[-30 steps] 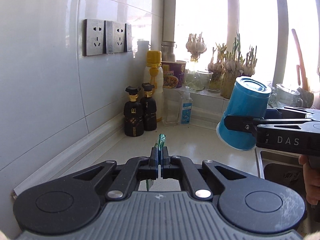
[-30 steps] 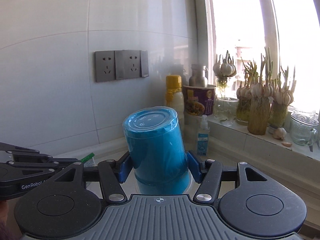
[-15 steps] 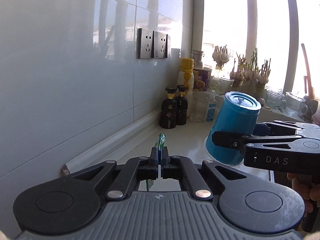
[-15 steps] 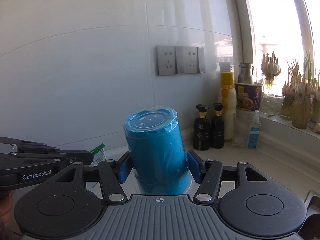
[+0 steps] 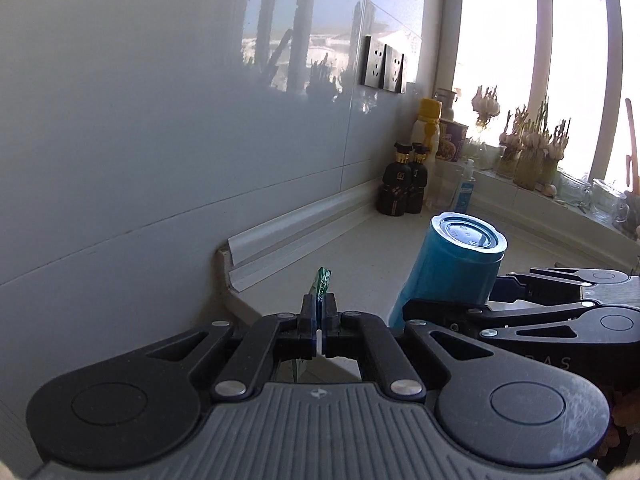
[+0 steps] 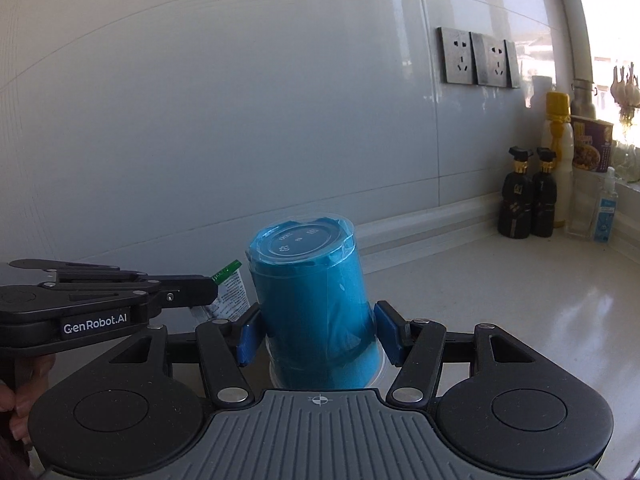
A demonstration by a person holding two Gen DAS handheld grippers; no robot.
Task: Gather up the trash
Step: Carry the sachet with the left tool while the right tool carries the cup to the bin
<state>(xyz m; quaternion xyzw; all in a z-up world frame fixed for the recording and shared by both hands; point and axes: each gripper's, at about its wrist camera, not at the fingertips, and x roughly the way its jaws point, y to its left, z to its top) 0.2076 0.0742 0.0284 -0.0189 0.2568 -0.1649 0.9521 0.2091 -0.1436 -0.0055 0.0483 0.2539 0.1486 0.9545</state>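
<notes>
My left gripper (image 5: 319, 312) is shut on a thin green and white wrapper (image 5: 322, 285), seen edge-on between the pads. In the right wrist view the same wrapper (image 6: 230, 290) hangs from the left gripper (image 6: 208, 290) at the left. My right gripper (image 6: 316, 334) is shut on an upside-down blue plastic cup (image 6: 310, 304), held above the white counter. In the left wrist view the cup (image 5: 450, 268) is just right of my left gripper, with the right gripper (image 5: 452, 308) clamped around its lower part.
A white counter (image 6: 500, 300) runs along a grey tiled wall with sockets (image 6: 478, 62). Two black bottles (image 6: 528, 206), a yellow-capped bottle (image 6: 556, 152), a noodle cup (image 6: 591, 143) and a sanitizer bottle (image 6: 606, 210) stand in the far corner. Garlic plants (image 5: 532, 156) line the windowsill.
Both grippers have pulled back and to the left along the counter, away from the window corner. The bottles now look farther off. Both grips are unchanged.
</notes>
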